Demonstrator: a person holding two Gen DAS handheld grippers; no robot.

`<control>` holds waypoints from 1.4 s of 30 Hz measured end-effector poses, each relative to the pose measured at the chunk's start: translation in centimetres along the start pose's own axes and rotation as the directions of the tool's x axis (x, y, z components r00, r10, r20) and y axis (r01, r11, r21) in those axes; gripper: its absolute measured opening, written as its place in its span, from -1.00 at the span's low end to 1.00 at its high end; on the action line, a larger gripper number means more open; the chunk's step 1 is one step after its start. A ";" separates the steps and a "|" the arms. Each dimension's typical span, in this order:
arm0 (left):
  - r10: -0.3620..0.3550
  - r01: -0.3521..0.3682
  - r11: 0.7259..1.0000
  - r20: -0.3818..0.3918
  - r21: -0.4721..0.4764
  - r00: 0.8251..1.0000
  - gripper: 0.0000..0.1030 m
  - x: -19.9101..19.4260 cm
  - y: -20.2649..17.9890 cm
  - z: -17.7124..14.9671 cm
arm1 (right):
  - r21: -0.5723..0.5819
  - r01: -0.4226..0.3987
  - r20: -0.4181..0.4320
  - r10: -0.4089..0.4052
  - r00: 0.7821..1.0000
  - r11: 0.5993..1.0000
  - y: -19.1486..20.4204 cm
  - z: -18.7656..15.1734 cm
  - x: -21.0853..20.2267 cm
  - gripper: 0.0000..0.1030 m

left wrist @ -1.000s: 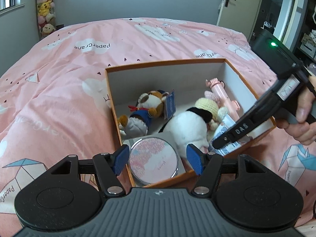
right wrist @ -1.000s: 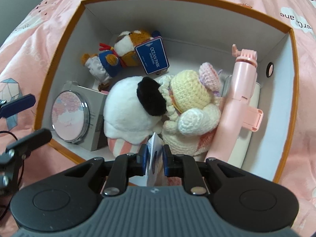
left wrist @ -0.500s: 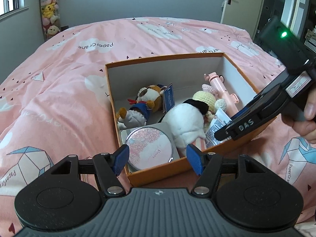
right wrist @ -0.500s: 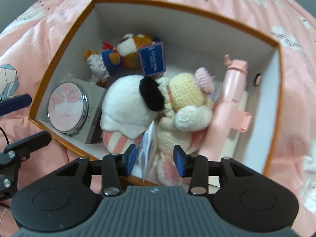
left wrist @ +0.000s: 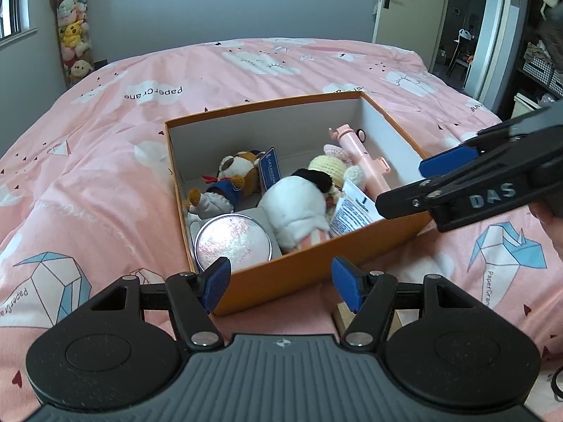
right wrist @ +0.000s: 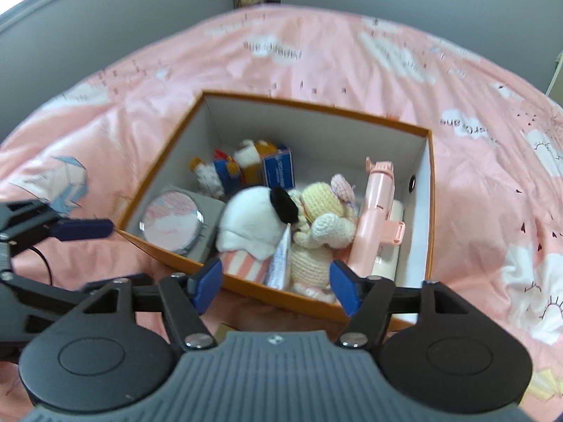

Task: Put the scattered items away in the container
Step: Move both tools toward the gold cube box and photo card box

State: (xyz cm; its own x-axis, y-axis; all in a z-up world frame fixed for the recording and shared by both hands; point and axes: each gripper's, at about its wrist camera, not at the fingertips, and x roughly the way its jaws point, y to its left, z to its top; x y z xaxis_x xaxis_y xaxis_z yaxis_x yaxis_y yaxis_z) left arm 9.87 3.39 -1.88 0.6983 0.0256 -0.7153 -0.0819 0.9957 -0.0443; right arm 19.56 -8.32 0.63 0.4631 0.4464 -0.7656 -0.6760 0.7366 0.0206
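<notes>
Left claw gapes empty; right claw, angled downward, has just been opening, nothing between.

A home bedroom — a bed under pink bedding, hanging plush toys, a door.

Soft daylight, fisheye-bent edges, left view sharp, right view motion-blurred

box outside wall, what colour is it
Orange, with a white inside. The box shows its outer wall best in the left wrist view.
</notes>
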 end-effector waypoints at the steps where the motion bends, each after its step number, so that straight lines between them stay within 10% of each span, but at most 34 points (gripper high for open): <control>1: 0.002 -0.002 1.000 0.001 0.003 1.000 0.46 -0.1 -0.1 -0.1 | 0.009 -0.008 0.022 0.008 1.000 1.000 0.3 -0.4 -0.2 0.49; 17: -0.011 0.009 0.998 0.032 0.070 0.999 0.46 -1.6 -2.0 -1.6 | -0.063 0.180 0.027 -0.178 0.984 0.982 3.0 -8.6 -0.7 0.53; 27: -0.023 0.030 0.993 -0.055 0.113 0.998 0.46 -0.8 -3.7 -3.1 | 0.102 0.112 -0.166 -0.094 0.982 0.988 2.3 -12.4 0.9 0.53; 42: -0.083 0.089 0.996 -0.193 0.022 0.978 0.46 0.7 -1.8 -4.0 | 0.271 0.079 -0.230 -0.015 0.973 0.959 -1.8 -13.4 1.5 0.38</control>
State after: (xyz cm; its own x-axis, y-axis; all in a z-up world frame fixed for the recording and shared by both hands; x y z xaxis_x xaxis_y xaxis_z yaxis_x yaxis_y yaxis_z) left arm 7.65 1.22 -5.10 0.5521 -0.0750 -0.8304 -0.0036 0.9957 -0.0924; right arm 13.77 -15.77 -9.22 0.3294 0.3064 -0.8931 -0.4569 0.8795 0.1332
